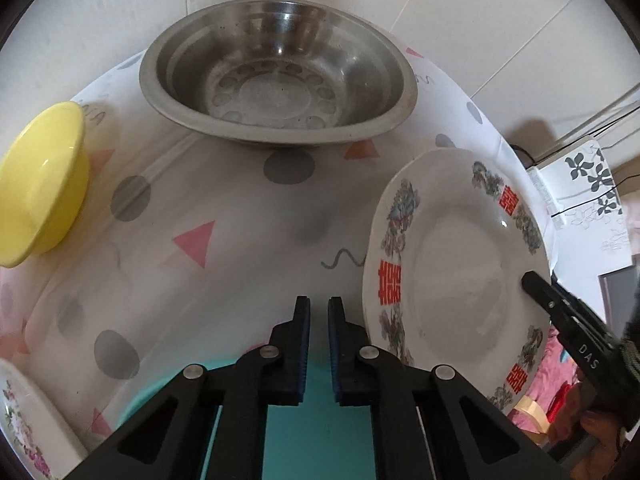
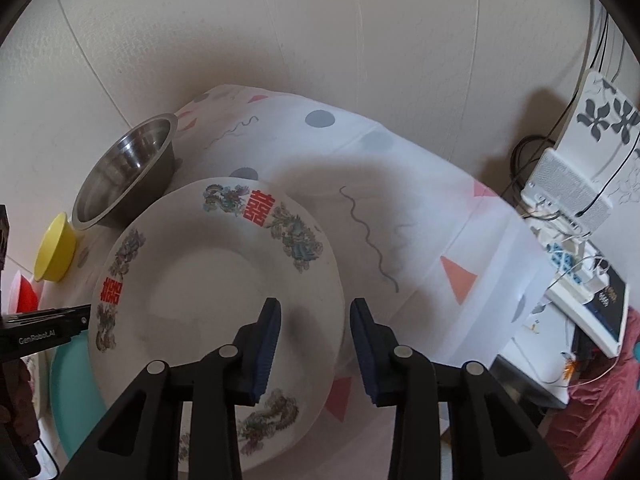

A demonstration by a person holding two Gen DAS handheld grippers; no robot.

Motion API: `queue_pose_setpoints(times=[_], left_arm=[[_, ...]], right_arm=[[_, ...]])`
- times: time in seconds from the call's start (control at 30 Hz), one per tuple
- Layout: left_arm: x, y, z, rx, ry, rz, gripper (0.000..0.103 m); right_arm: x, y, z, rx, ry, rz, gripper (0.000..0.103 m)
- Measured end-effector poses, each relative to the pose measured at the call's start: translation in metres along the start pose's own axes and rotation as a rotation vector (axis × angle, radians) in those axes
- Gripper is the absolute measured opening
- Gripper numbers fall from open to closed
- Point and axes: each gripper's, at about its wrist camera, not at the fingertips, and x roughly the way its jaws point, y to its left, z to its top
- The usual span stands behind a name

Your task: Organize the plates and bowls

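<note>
Two claws at work: right claw (image 2: pixel 314 344) spread astride decorated plate (image 2: pixel 208 280) rim, unclamped; left claw (image 1: pixel 319 344) near-shut, empty; closing next, likely.

Ahead of my left gripper (image 1: pixel 319 312) the patterned tablecloth (image 1: pixel 224 200) lies bare up to the steel bowl (image 1: pixel 276 76) against the wall. The yellow bowl (image 1: pixel 40 184) bounds that lane on the left, the big plate (image 1: pixel 460 264) on the right. Beyond the plate, my right gripper (image 2: pixel 314 316) faces bare cloth, though the far corner looks blurred.
</note>
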Motion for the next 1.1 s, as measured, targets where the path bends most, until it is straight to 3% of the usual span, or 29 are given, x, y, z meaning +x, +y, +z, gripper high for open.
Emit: queue_pose_setpoints(times=[0.47, 0.5, 0.53, 0.6, 0.8, 0.9, 1.1], left_arm=[[-0.002, 0.039, 0.009, -0.127, 0.011, -0.180, 0.010], [-0.005, 0.039, 0.009, -0.132, 0.006, -0.192, 0.012], [-0.009, 0.042, 0.009, -0.136, -0.003, -0.214, 0.025], [-0.015, 0.046, 0.009, -0.147, -0.025, -0.208, 0.033], [-0.022, 0.052, 0.012, -0.159, -0.035, -0.231, 0.034], [-0.032, 0.060, 0.012, -0.192, -0.053, -0.314, 0.038], [-0.016, 0.026, 0.019, -0.092, -0.020, -0.331, 0.036]], right_arm=[[0.018, -0.004, 0.002, 0.047, 0.034, 0.097, 0.031], [0.017, -0.007, 0.001, 0.045, 0.035, 0.101, 0.031], [0.016, -0.007, 0.000, 0.045, 0.035, 0.104, 0.031], [0.017, -0.008, 0.001, 0.043, 0.037, 0.106, 0.031], [0.017, -0.009, 0.001, 0.040, 0.036, 0.112, 0.031], [0.017, -0.009, 0.001, 0.034, 0.038, 0.114, 0.031], [0.017, -0.009, 0.000, 0.032, 0.032, 0.120, 0.031]])
